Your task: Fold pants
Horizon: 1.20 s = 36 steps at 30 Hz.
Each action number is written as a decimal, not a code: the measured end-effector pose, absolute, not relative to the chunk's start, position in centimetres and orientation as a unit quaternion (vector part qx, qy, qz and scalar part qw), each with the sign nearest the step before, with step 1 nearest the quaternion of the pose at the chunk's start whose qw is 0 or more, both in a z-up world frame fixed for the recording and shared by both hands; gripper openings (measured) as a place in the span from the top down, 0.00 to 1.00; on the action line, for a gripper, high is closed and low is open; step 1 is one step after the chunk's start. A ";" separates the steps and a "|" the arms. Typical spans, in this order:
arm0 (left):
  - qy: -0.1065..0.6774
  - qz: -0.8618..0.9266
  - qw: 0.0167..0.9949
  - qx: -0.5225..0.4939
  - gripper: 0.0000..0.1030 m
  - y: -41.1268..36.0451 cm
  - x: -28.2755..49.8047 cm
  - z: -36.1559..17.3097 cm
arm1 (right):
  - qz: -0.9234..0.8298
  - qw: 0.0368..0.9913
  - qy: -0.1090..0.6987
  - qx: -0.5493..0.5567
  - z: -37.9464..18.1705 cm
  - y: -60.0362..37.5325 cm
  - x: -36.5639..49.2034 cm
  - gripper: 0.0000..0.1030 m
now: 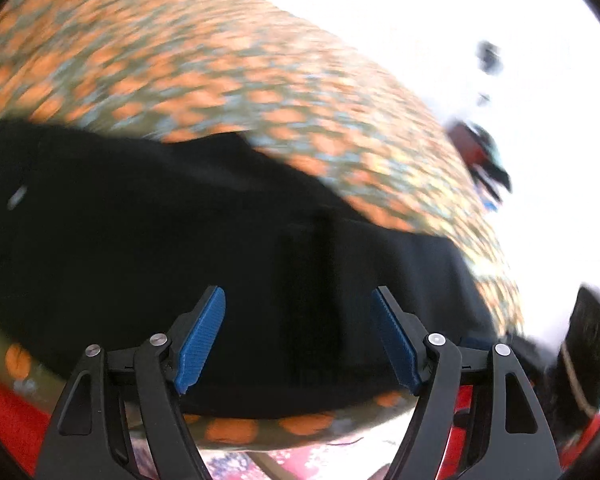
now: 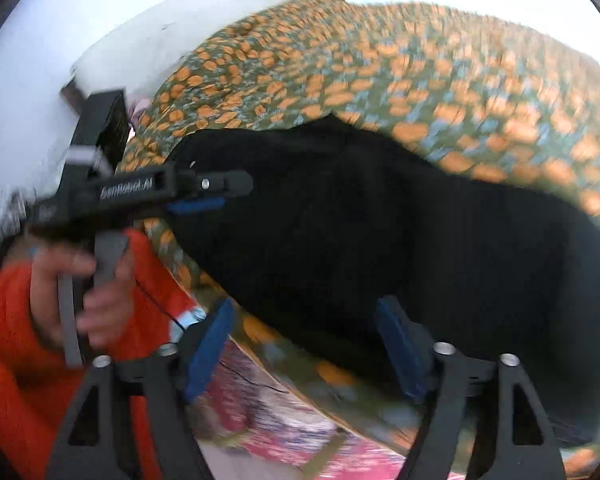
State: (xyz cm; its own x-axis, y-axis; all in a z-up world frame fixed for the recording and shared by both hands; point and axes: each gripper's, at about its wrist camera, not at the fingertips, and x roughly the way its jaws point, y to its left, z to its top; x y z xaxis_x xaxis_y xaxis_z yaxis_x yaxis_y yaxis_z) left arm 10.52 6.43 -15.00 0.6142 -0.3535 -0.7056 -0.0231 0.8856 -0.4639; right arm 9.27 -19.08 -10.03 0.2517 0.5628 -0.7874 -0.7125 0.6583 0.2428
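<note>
Black pants (image 1: 220, 248) lie flat on a bed covered by an orange-and-green patterned cloth (image 1: 204, 64). My left gripper (image 1: 298, 300) is open and empty, hovering over the near edge of the pants. In the right wrist view the pants (image 2: 380, 232) spread across the cloth (image 2: 460, 80). My right gripper (image 2: 306, 312) is open and empty above the pants' near edge. The left gripper (image 2: 220, 196) also shows there from the side, held by a hand, over the pants' left end. Both views are motion-blurred.
The person's red sleeve (image 2: 16, 320) and hand (image 2: 96, 296) are at the left. A pink-and-white patterned floor covering (image 2: 292, 440) lies below the bed edge. A white wall (image 1: 420, 20) is behind the bed. A dark object (image 1: 592, 344) stands at the right.
</note>
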 end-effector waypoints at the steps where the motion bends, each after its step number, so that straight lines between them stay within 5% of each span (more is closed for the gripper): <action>1: 0.433 -0.109 0.871 -0.203 0.28 5.3 10.7 -14.9 | 0.400 0.793 0.449 -0.093 -9.6 -20.2 8.7 0.18; 11: 0.487 -0.118 0.853 -0.146 0.72 1.0 13.0 -17.6 | 0.346 0.831 0.433 -0.047 -9.1 -25.8 7.5 0.18; 13: 0.490 -0.118 0.853 -0.132 0.91 0.9 13.0 -17.9 | 0.344 0.832 0.434 -0.039 -9.1 -25.8 8.0 0.18; 16: 0.497 -0.113 0.848 -0.143 0.97 1.3 13.0 -18.3 | 0.345 0.829 0.440 -0.033 -9.4 -25.8 8.1 0.18; 29: 0.508 -0.094 0.847 -0.128 0.95 2.5 11.8 -18.4 | 0.335 0.834 0.438 -0.011 -9.5 -26.3 8.8 0.18; 34: 0.477 -0.076 0.863 -0.151 0.48 4.1 11.3 -17.0 | 0.332 0.835 0.438 -0.006 -9.7 -26.6 9.2 0.18; 36: 0.479 -0.072 0.861 -0.156 0.48 4.4 11.8 -17.3 | 0.331 0.833 0.443 0.000 -10.0 -26.7 9.5 0.18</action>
State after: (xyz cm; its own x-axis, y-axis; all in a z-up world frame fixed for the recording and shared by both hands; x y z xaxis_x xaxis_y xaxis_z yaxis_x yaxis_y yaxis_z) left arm 11.84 4.35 -17.33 0.5307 -0.2735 -0.8022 -0.0247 0.9411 -0.3372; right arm 9.46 -26.71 -10.01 0.3888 0.5520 -0.7377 -0.5526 0.7804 0.2927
